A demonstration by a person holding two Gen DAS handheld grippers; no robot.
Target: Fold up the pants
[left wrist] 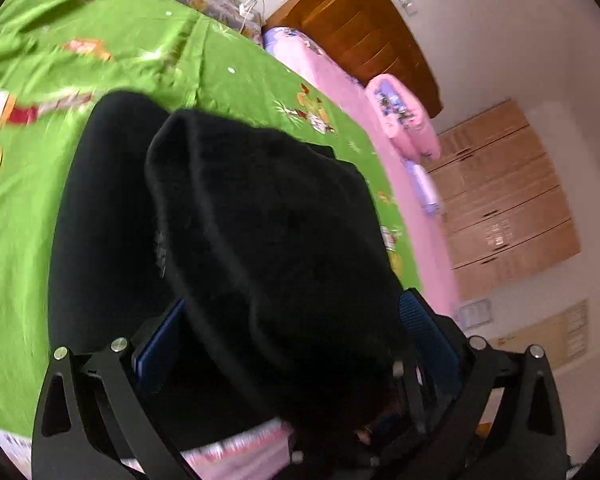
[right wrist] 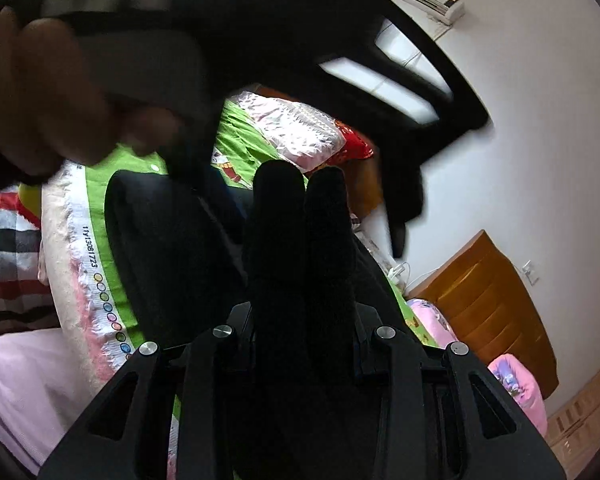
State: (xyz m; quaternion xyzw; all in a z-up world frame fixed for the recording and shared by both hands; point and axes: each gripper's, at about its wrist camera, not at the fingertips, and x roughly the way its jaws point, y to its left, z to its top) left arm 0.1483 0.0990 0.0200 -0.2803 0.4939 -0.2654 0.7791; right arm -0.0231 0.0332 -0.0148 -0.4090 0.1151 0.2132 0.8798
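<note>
The black, matte, soft-fabric pants (left wrist: 260,240) are bunched in a thick fold that rises straight ahead of the left gripper (left wrist: 296,344), with more of the dark cloth lying flat beyond and to its left on the bright green printed bedsheet (left wrist: 100,40). The left gripper's blue-padded fingers (left wrist: 424,332) stand on either side of the fold, clamped on it. In the right wrist view the same pants (right wrist: 300,232) stand up as two rounded dark lobes directly between the fingers of the right gripper (right wrist: 304,320), which is closed on the fabric; its pads are hidden by the cloth. The pants show almost no seam or detail, being so dark. A blurred hand (right wrist: 60,92) and black gripper parts fill the upper left of that view, hard to make out. Left of the right gripper, the sheet's white selvedge strip (right wrist: 96,280) carries the printed number "11y13081723" and a row of coloured circles. Further right are pink bedding (left wrist: 332,80) and a brown wooden headboard (left wrist: 360,32).
</note>
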